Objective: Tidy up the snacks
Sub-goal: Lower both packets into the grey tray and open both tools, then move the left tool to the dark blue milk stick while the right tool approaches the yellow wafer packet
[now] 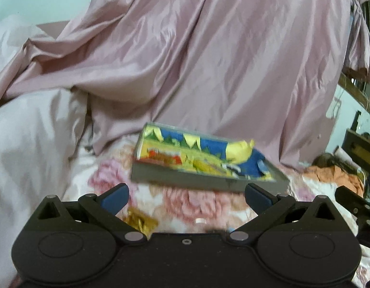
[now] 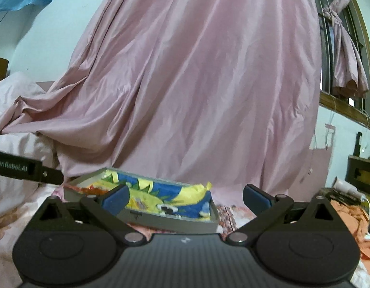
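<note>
Nearest in the left wrist view, the left gripper (image 1: 186, 198) hangs with its jaws spread wide and nothing between them, its blue fingertips (image 1: 115, 198) over a floral bedspread (image 1: 185, 204) of pink roses. A crumpled gold wrapper (image 1: 139, 220) lies on that cover just under the left finger. Just beyond the fingertips sits a shallow grey tray (image 1: 185, 178), tilted a little and blurred, holding a blue and yellow snack bag (image 1: 208, 154) that lies flat inside it and fills most of it. At the right edge of this view part of the right gripper (image 1: 352, 204) shows as a dark shape. In the right wrist view, that gripper (image 2: 186, 199) is likewise released, jaws wide apart and empty, with the same tray (image 2: 175, 224) close ahead and slightly to the left, its near wall between the fingers. The snack bag (image 2: 165, 198) rests in it, one twisted yellow end rising above the right wall. A black arm of the left gripper (image 2: 29, 168) enters from the left beside the tray. To the left lies a pale rumpled quilt (image 1: 29, 144), to the right orange cloth (image 2: 352, 218). Farthest back a pink satin curtain (image 2: 196, 84) drapes down onto the bed, with a barred window (image 2: 345, 72) at far right.
</note>
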The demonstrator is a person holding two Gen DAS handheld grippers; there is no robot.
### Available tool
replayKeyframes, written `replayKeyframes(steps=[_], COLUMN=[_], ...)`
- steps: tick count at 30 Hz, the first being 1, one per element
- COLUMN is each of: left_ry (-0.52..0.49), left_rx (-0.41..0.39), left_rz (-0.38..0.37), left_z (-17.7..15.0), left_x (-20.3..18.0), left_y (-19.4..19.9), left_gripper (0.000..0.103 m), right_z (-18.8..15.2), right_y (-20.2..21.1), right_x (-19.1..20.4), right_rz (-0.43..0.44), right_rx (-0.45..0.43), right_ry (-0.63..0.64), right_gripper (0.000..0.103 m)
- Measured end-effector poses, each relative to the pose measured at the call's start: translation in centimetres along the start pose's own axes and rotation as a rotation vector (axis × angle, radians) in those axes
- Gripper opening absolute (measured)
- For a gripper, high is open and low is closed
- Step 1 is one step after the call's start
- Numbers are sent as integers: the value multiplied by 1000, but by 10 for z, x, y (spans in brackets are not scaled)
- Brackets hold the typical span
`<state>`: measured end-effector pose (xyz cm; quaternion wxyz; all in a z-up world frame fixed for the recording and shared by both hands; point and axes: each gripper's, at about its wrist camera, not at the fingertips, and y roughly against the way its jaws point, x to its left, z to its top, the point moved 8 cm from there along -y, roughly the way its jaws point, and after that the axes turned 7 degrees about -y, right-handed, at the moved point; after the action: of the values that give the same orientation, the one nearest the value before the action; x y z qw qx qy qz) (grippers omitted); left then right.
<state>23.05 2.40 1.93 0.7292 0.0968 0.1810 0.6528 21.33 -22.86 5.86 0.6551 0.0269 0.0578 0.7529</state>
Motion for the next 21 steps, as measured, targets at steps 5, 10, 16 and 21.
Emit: replayKeyframes(steps=[5,10,16,21], left_ry=[-16,-49,-72,-91], left_rx=[42,87,168,226], left_rz=[-15,-28,-43,-71], left_z=[-21,-39,-64,-81], left_x=[-10,-18,-26,-34], left_y=[10,16,19,17], left_gripper=[102,102,102,102], right_z=[-13,-24,-33,-51], right_y=[28,49,59,50], right_x=[-7,-12,-11,-6], right_rz=[-5,-5,17,11], right_rx=[56,109,173,300], right_ry=[-6,-26,-40,-14], right_gripper=[103,103,103,103])
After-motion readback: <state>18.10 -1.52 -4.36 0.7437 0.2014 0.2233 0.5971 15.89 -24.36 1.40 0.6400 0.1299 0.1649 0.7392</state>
